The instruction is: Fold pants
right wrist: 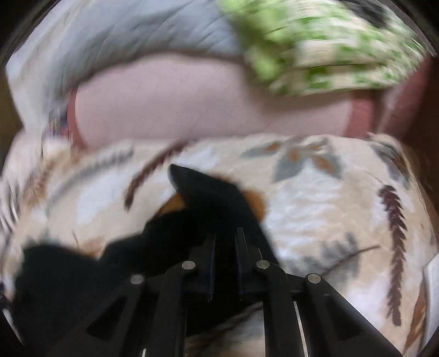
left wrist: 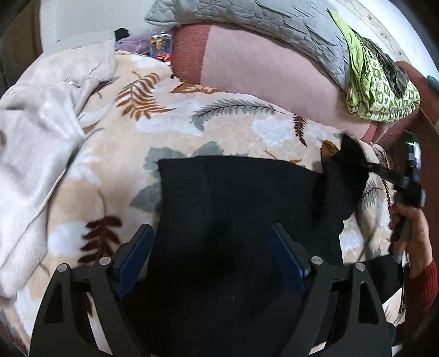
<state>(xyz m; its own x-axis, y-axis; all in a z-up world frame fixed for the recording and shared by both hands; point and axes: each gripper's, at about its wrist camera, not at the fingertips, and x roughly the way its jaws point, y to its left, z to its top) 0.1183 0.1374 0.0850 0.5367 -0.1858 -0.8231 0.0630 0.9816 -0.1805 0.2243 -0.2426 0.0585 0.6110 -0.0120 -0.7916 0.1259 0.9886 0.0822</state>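
The black pants (left wrist: 236, 197) lie flat on a leaf-patterned blanket (left wrist: 153, 129). My left gripper (left wrist: 211, 236) is open, its blue-padded fingers (left wrist: 137, 250) spread over the pants' near part, holding nothing. My right gripper (right wrist: 225, 233) is shut on a corner of the pants (right wrist: 208, 200) and lifts it off the blanket; the right wrist view is blurred. In the left wrist view the right gripper (left wrist: 384, 171) shows at the right edge, pinching the raised black corner (left wrist: 348, 159).
A pink pillow (left wrist: 263, 71) lies beyond the blanket, with a grey quilt (left wrist: 247, 19) behind it and a green patterned cloth (left wrist: 378, 85) at the right. A pale grey crumpled sheet (left wrist: 35, 142) lies at the left. Small clutter (left wrist: 160, 45) sits at the back.
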